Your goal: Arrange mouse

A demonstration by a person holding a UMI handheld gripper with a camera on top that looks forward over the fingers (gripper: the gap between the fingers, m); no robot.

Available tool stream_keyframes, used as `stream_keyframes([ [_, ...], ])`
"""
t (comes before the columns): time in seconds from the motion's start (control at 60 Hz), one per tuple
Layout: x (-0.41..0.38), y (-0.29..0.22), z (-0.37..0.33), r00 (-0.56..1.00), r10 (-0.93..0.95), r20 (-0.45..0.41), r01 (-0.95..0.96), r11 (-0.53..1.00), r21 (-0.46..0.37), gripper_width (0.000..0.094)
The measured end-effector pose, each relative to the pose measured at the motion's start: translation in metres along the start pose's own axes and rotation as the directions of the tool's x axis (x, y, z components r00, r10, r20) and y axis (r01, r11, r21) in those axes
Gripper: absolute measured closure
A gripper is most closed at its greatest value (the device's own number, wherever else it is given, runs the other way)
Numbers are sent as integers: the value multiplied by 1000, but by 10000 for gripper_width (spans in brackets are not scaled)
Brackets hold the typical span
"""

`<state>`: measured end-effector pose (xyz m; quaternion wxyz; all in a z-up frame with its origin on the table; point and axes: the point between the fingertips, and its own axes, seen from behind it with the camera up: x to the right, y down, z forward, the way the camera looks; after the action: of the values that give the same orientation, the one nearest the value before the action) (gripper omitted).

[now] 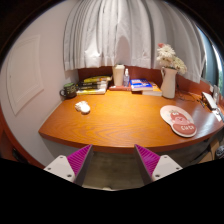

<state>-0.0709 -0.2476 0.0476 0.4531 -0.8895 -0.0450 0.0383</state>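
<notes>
Two pink-padded fingers of the gripper stand wide apart, holding nothing — the white mouse lies well beyond on the wooden table; red mat lettering unreadable.

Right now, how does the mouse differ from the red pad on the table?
The mouse is white and rounded; the red pad is flat and round. The mouse lies far beyond the left finger, the pad beyond the right one. Both rest on the table, untouched by the open gripper.
</notes>
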Motion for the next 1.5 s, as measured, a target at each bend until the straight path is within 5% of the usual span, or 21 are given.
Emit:
stream_keyframes([
  [0.25, -111, -22, 95, 996, -13, 83, 17, 998, -56, 93],
  [0.7, -148, -101, 257, 998, -51, 24, 54, 991, -125, 97],
  [0.9, -127, -126, 289, 999, -7, -42, 1, 992, -130, 221],
  [1.0, -114, -130, 295, 996, 29, -80, -39, 991, -126, 386],
  [1.333, -114, -127, 296, 998, 28, -56, -37, 983, -178, 546],
  [1.5, -117, -132, 297, 999, 31, 15, -27, 979, -200, 516],
])
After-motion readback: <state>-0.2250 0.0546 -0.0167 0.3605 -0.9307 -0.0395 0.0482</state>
